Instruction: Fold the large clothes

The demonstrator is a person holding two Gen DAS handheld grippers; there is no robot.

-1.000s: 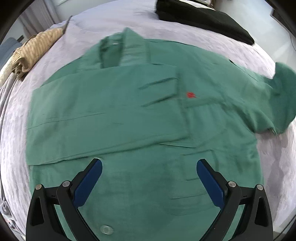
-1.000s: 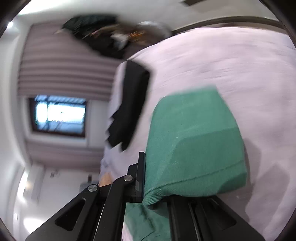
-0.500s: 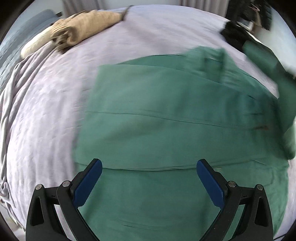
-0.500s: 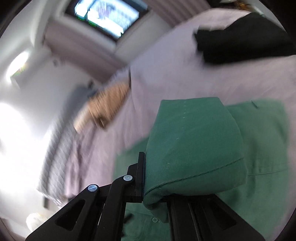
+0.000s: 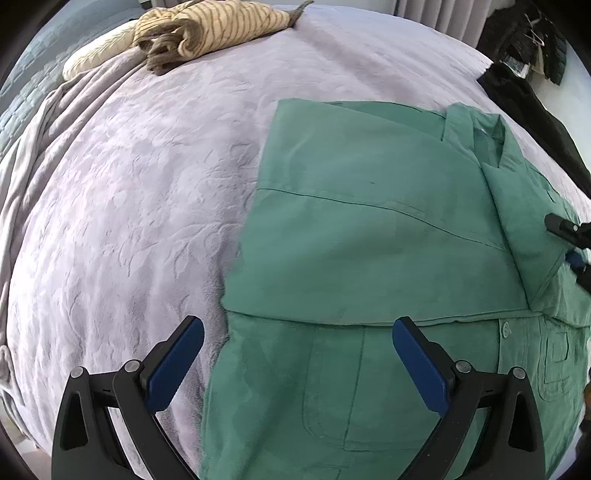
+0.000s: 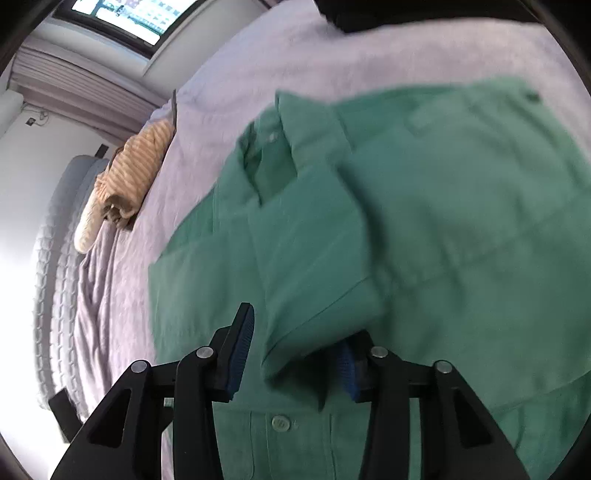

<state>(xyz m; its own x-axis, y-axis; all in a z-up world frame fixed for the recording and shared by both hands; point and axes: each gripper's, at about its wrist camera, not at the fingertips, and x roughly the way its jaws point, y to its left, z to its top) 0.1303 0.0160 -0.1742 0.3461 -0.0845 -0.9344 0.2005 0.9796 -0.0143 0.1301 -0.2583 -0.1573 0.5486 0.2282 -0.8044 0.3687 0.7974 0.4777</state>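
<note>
Green shirt [image 5: 369, 240] lies front-up on the lilac bedspread [image 5: 129, 203], collar [image 5: 476, 136] toward the far side, one sleeve [image 5: 369, 258] already folded flat across the chest, button placket and pocket showing below it. The other sleeve [image 6: 314, 266] is laid over the chest in the right-wrist view, its cuff end sitting between the right gripper's [image 6: 295, 354] pads. Its jaws have just been opening: partly apart now, the left pad clear of the cloth, the cuff draped against the right one, so no real grip. The left gripper [image 5: 299, 365] is wide open and empty, hovering over the shirt's lower left edge where the hem side meets the bedspread. Risks as I read them: cuff may snag on the ribbed right pad when that gripper pulls away, dragging the sleeve back off the chest and undoing the fold. The sleeve looks bunched near the cuff, not flat; the picture is blurred, so hard to be sure. A lump there would make the next fold crooked. Left gripper pinching too deep could grab the bedspread with the shirt. Striped beige garment [image 5: 207, 29] and dark clothing [image 5: 535, 107] lie well apart, no interference.
</note>
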